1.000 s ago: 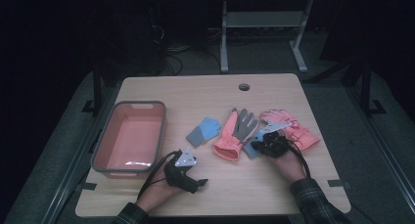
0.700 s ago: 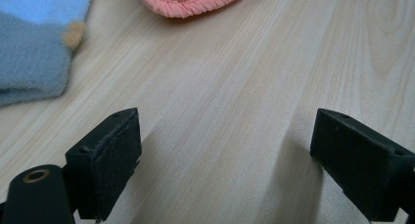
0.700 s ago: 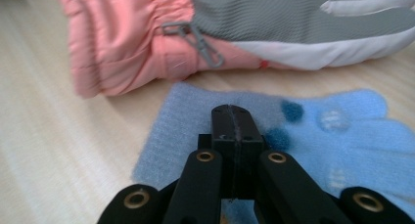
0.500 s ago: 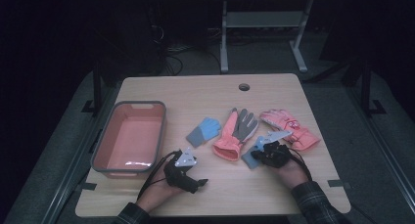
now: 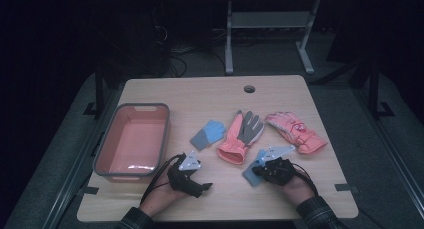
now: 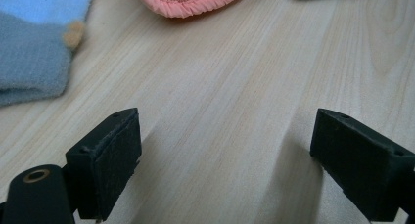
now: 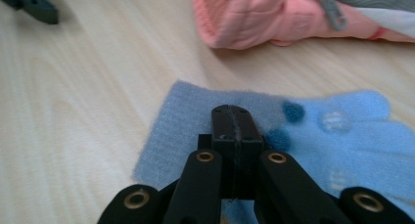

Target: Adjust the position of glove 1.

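Pictured near five o'clock on the light wooden table: right gripper, jaws pressed together on the grey-blue cuff of a small light-blue fleece glove, fingers of the glove trailing toward three o'clock in the right gripper view. Best carried low and level to nine o'clock, cuff kept pinched deep enough not to slip, and let go only once past the rim. Left gripper at seven o'clock, jaws wide with nothing between, bare wood beneath. At nine o'clock, a grey-rimmed pink plastic tub, nothing inside but glare on its floor. At centre, a matching blue fleece glove, a coral-and-grey work glove and, toward three o'clock, a pink padded ski glove.
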### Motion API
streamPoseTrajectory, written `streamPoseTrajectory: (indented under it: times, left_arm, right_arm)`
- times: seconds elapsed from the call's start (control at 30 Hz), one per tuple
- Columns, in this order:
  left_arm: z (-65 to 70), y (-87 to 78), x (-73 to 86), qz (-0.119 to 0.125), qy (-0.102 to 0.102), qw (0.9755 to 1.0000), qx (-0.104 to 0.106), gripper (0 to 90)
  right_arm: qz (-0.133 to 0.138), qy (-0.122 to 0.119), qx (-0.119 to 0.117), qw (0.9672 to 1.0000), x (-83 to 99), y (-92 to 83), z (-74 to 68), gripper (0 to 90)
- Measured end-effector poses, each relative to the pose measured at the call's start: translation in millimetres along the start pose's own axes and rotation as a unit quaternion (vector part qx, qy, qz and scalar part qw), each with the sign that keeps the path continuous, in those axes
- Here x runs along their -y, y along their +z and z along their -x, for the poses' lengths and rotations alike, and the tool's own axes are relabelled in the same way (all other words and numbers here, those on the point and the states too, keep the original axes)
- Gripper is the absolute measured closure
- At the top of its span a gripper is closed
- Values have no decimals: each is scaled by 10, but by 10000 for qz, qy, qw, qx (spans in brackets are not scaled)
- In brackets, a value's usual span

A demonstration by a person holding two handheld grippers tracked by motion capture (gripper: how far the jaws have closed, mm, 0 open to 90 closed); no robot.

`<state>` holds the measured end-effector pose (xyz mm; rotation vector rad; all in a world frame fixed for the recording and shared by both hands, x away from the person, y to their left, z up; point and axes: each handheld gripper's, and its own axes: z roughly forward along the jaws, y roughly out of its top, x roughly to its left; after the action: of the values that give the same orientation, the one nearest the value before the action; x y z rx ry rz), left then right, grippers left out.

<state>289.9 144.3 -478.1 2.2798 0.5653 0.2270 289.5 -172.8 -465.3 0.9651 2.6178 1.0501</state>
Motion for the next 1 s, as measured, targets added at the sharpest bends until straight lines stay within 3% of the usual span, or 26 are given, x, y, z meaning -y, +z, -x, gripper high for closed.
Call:
streamPoseTrajectory:
  times: [0.6, 0.83, 1.0]
  left_arm:
    - [3, 3, 0, 24, -25, 10000, 4, 110]
    - [-2, 0, 0, -3, 10, 10000, -2, 110]
    - [6, 5, 1, 38, -45, 10000, 4, 110]
  right_arm:
    - [-43, -265, -441, 9987, -61, 79, -340, 900]
    - [124, -58, -177, 9997, -5, -101, -136, 900]
    - [-28, 20, -94, 9999, 134, -165, -55, 900]
